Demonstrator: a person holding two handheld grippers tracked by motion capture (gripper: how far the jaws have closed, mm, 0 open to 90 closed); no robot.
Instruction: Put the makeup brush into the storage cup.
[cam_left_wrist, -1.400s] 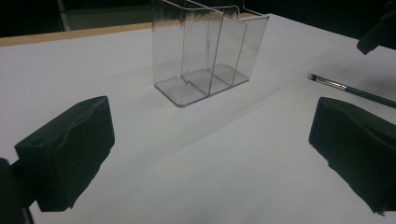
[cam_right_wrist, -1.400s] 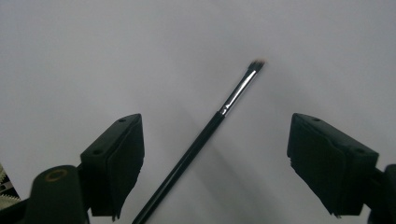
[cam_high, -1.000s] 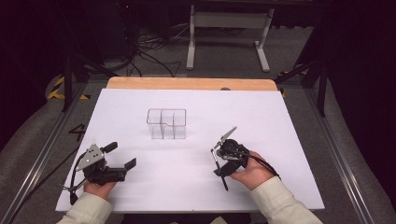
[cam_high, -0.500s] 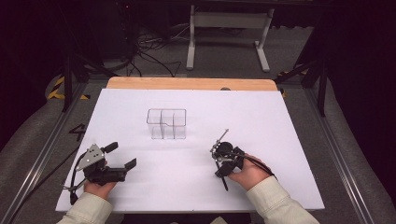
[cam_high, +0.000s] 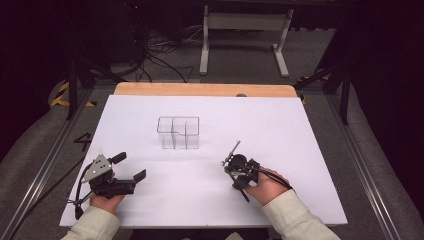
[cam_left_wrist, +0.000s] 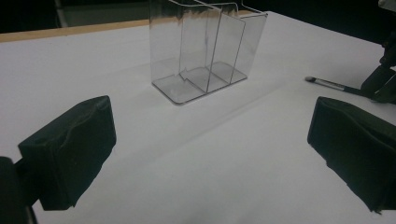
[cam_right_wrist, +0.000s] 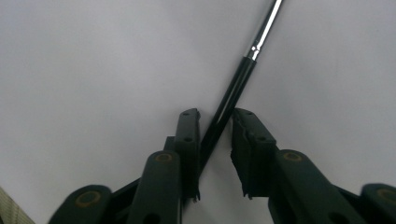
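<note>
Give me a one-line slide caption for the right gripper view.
Right claw closing around a thin black brush with a silver ferrule, lying on the white table.

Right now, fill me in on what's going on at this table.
A person is working with handheld tongs at a white-covered table. The right tongs have just been closing around a thin black-and-chrome brush handle that lies on the table; the handle sits between the jaws with a slight gap showing on one side. The left tongs rest open with nothing between them. A clear acrylic organizer with compartments stands unfilled mid-table.
</note>
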